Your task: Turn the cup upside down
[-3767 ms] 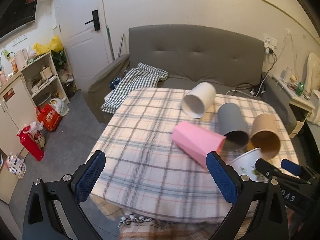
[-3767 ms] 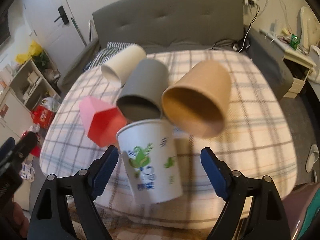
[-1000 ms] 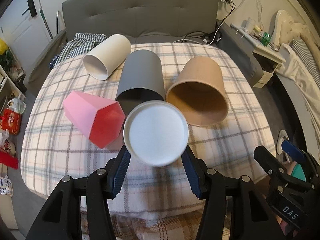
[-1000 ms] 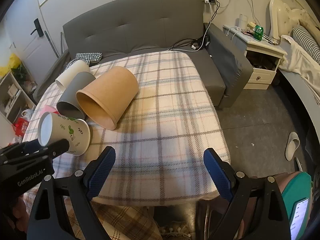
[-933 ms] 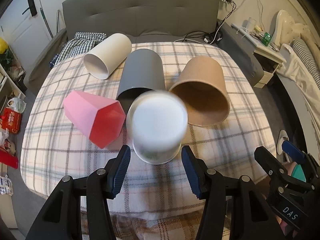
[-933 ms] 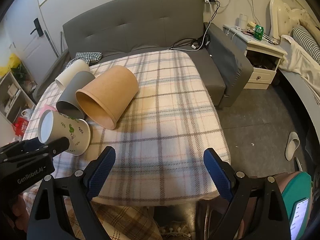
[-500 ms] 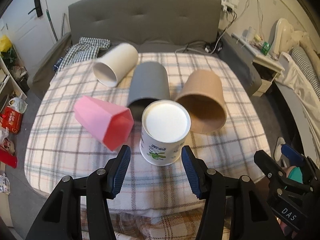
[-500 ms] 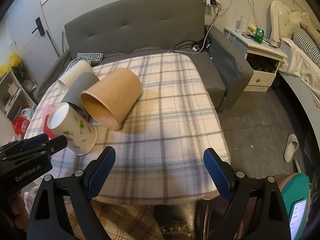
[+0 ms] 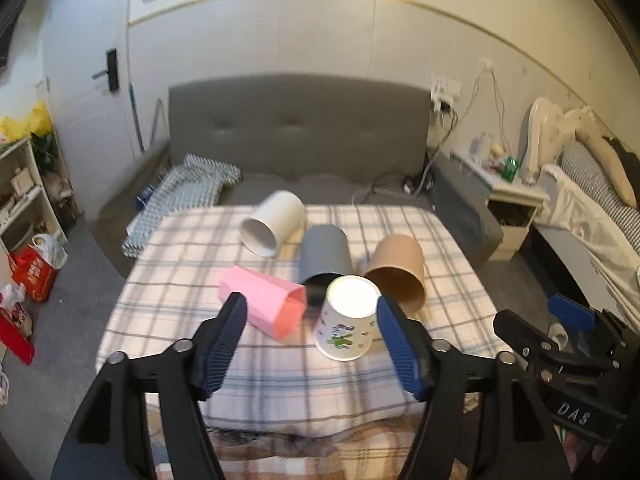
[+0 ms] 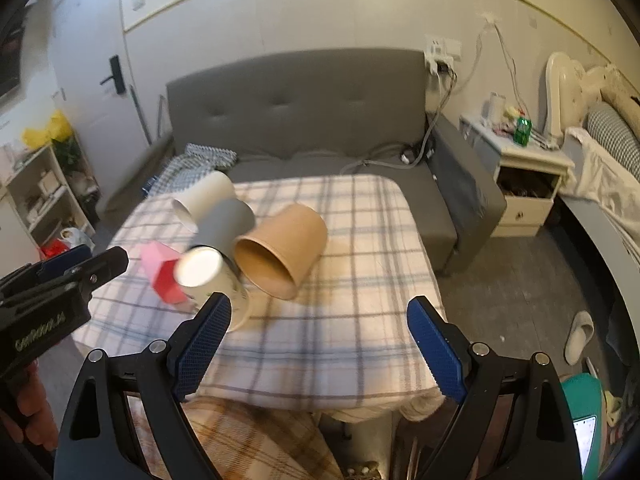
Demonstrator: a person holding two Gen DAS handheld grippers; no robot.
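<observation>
The white paper cup with green print [image 9: 346, 320] stands upside down on the plaid-covered table [image 9: 180, 300], base up; it also shows in the right wrist view [image 10: 210, 284]. My left gripper [image 9: 310, 344] is open and empty, pulled back from the cup, which shows between its fingers. My right gripper [image 10: 318, 344] is open and empty over the table's near edge, to the right of the cup. The left gripper body shows in the right wrist view [image 10: 52, 280].
A pink faceted cup [image 9: 264, 300], a grey cup [image 9: 325, 254], a brown cup [image 9: 398, 272] and a white cup [image 9: 272, 224] lie on their sides behind the paper cup. A grey sofa [image 9: 296, 136] stands behind the table, a nightstand [image 9: 512, 208] to the right.
The left gripper turned the paper cup base up, set it on the table, opened and pulled back. The right gripper stayed open and drew back a little.
</observation>
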